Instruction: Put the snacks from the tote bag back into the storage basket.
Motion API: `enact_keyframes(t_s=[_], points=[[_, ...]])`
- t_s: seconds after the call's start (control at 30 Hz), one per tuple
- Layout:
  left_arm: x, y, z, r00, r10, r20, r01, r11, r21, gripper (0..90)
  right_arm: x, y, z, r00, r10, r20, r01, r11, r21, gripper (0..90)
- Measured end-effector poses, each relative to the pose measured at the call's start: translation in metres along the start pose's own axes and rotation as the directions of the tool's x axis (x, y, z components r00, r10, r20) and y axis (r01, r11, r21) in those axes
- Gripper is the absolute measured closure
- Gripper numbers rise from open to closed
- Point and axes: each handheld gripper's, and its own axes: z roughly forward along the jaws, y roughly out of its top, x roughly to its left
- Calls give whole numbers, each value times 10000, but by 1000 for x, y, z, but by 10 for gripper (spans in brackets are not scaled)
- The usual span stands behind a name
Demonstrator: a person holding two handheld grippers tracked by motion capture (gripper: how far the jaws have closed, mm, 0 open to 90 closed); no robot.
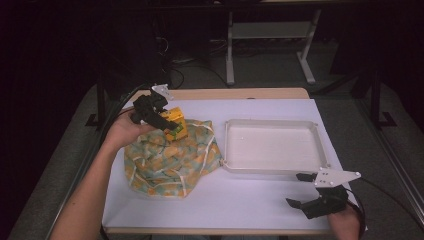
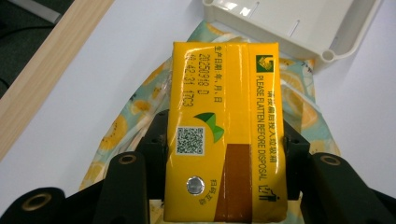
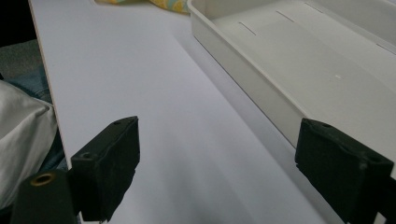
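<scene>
A yellow drink carton (image 2: 224, 130) with printed text and a QR code sits between the jaws of my left gripper (image 2: 224, 158), which press on both its sides. From the high view the left gripper (image 1: 167, 122) holds the carton (image 1: 177, 122) just above the far edge of a lemon-print cloth bag (image 1: 170, 162). The bag (image 2: 116, 130) lies under the carton, crumpled on the white table. My right gripper (image 1: 300, 190) rests near the table's front right corner, jaws wide apart and nothing between them (image 3: 215, 158).
A shallow white tray (image 1: 272, 167) lies right of the bag, and its near wall (image 3: 243, 70) runs past my right gripper's far jaw. A wooden table edge (image 2: 42, 79) shows at the left. The floor and table legs lie beyond.
</scene>
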Motion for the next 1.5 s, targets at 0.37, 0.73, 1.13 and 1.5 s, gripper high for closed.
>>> enact_keyframes(t_s=[0.37, 0.73, 1.13, 1.5], points=[[-3, 8, -3, 9997, 221, 66, -221, 9998, 19, 507, 0, 0, 0, 10000, -18, -11, 18, 10000, 6, 135], [-12, 22, -3, 9984, 497, 278, -496, 9988, -62, 507, 0, 1, 0, 10000, -53, -22, 53, 10000, 8, 135], [-24, 40, 1, 9932, 1037, 532, -1034, 9946, -90, 507, 0, 1, 0, 9999, -104, -5, 104, 9999, -39, 135], [-33, 55, 7, 9882, 1345, 727, -1339, 9909, -132, 507, 1, 1, 0, 9999, -140, -42, 140, 9999, -45, 135]])
